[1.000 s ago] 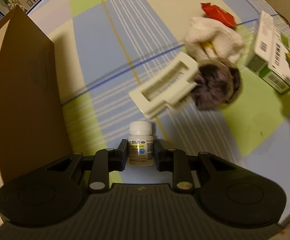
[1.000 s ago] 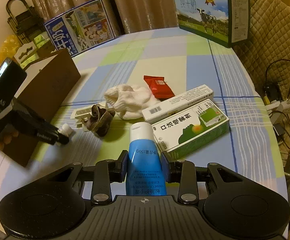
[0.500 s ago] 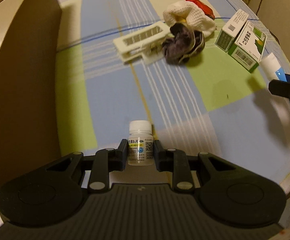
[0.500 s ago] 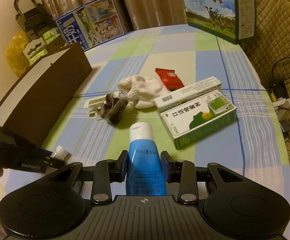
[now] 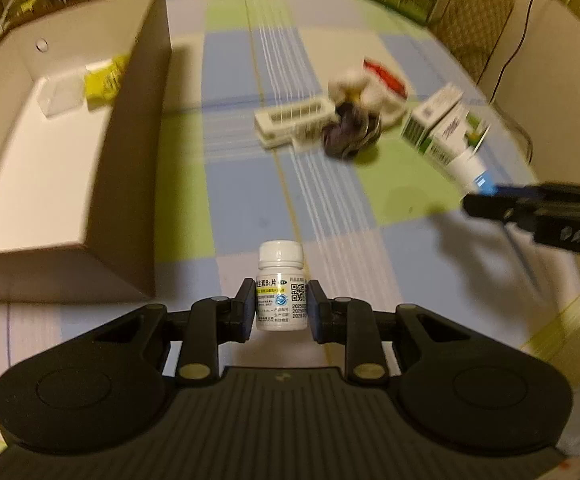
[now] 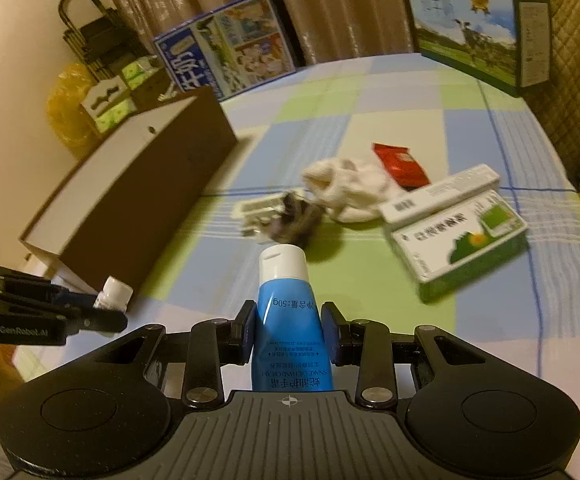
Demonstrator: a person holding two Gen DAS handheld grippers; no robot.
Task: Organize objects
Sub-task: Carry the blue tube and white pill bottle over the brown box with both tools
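My left gripper (image 5: 282,306) is shut on a small white pill bottle (image 5: 281,284), held upright above the checked tablecloth just right of the open brown box (image 5: 130,152). My right gripper (image 6: 288,330) is shut on a blue hand-cream tube (image 6: 288,308) with a white cap pointing away. In the right wrist view the left gripper (image 6: 106,314) and its pill bottle (image 6: 114,292) show at the lower left by the box's (image 6: 150,184) near corner. In the left wrist view the right gripper (image 5: 485,200) and the tube (image 5: 471,170) come in from the right.
On the cloth lie a white plastic frame (image 5: 293,120), a dark sock (image 5: 349,136), a white sock (image 6: 349,188), a red packet (image 6: 399,162) and two medicine boxes (image 6: 461,236). The brown box holds a yellow packet (image 5: 104,76) and a clear one. Milk cartons (image 6: 477,28) stand at the far edge.
My left gripper rose and pulled back with the pill bottle, so the box's white inside now shows. The right gripper shifted a little with the tube; both grips held.
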